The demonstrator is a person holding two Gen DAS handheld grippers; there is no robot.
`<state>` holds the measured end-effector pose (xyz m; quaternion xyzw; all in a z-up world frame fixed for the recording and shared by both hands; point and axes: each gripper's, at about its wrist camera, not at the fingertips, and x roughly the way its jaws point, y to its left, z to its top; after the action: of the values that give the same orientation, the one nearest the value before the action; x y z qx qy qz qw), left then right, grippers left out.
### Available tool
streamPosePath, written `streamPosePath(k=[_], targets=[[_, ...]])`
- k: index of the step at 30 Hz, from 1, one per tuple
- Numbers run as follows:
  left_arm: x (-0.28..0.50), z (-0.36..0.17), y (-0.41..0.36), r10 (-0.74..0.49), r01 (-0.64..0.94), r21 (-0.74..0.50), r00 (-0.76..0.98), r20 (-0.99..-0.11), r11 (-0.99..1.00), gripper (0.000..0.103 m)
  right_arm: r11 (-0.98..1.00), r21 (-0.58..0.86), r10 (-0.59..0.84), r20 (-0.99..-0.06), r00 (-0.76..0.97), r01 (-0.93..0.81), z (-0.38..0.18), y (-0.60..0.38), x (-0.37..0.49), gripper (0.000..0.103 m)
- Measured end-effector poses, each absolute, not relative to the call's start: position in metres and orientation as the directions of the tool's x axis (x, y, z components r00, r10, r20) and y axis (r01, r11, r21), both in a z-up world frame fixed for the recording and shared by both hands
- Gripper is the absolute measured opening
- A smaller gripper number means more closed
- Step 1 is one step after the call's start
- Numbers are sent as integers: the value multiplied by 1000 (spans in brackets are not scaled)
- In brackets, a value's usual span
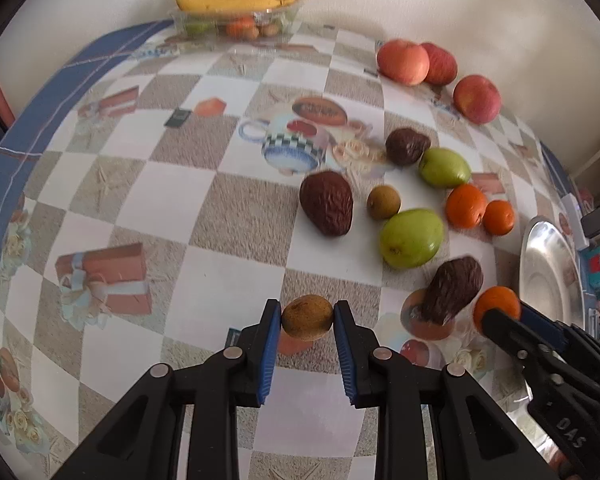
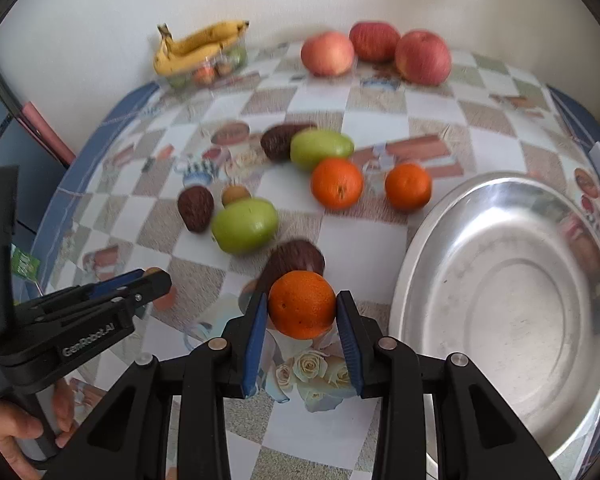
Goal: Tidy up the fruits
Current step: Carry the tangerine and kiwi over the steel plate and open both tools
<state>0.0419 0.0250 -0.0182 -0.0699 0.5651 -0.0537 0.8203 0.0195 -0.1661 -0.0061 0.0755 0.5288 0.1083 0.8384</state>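
Left claw (image 1: 307, 317) closed on a small brown kiwi (image 1: 307, 317), right claw (image 2: 302, 305) gripping an orange (image 2: 302, 305) at lower centre. Beside it, a dark avocado (image 2: 296, 260); at right, a steel bowl (image 2: 428, 240) on the checked counter (image 2: 340, 240).

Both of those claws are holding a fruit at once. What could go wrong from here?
The left gripper pinches a small brown kiwi only at its two ends, so this round fruit might slip out and roll.

The right gripper holds an orange right in front of a dark avocado; moving forward could knock it into the green fruit.

The metal bowl has a raised rim, which the orange might clip if carried too low.
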Motion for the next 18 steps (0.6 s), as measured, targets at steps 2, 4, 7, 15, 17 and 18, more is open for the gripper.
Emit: streamPosePath(k=[2, 4, 7, 15, 17, 18], targets=[[42, -14, 24, -176, 11, -185, 368, -913, 983, 29, 966, 241, 257, -863, 435, -93, 1, -169, 18, 37], [43, -13, 23, -185, 10, -195, 370, -910, 981, 29, 968, 237, 251, -862, 440, -86, 3, -170, 17, 37], [42, -12, 21, -202, 15, -211, 365, -909, 977, 29, 968, 237, 249, -868, 430, -81, 1, -172, 17, 37], [41, -4, 13, -222, 25, -229, 369, -903, 973, 29, 972, 234, 223, -867, 445, -30, 4, -191, 18, 37], [41, -1, 8, -222, 34, -226, 371, -902, 974, 29, 972, 236, 211, -865, 456, -2, 7, -201, 18, 37], [41, 1, 5, -223, 41, -225, 370, -902, 974, 29, 973, 229, 199, -865, 461, 9, 9, -205, 17, 37]])
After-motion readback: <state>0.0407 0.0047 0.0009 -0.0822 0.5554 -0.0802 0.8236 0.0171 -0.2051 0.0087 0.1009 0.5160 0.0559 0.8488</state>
